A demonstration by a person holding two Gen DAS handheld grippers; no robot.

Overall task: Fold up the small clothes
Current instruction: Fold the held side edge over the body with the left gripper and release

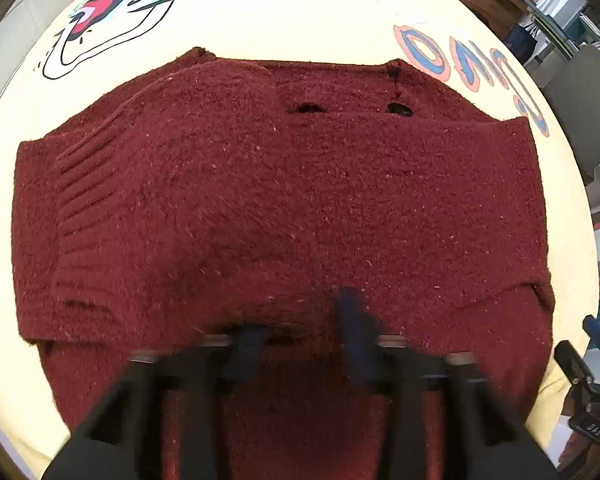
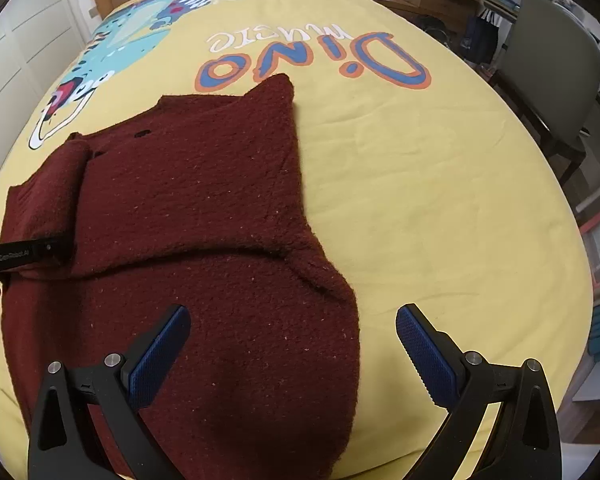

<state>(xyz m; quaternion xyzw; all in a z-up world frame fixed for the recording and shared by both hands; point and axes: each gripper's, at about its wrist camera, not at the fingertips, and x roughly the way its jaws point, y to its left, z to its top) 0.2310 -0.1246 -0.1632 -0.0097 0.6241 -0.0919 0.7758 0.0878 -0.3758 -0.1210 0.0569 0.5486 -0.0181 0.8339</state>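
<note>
a: where's the sweater [image 2: 204, 216]?

b: flat on the yellow bed sheet [image 2: 420, 184], 9 o'clock side, sleeves folded in.

a: grippers?

b: right gripper [image 2: 292, 344] jaws wide apart over its hem. left gripper [image 1: 300, 340] is blurred, can't tell.

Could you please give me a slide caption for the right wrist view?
Open right gripper above a partly folded maroon sweater on a yellow dinosaur bedspread.
</note>
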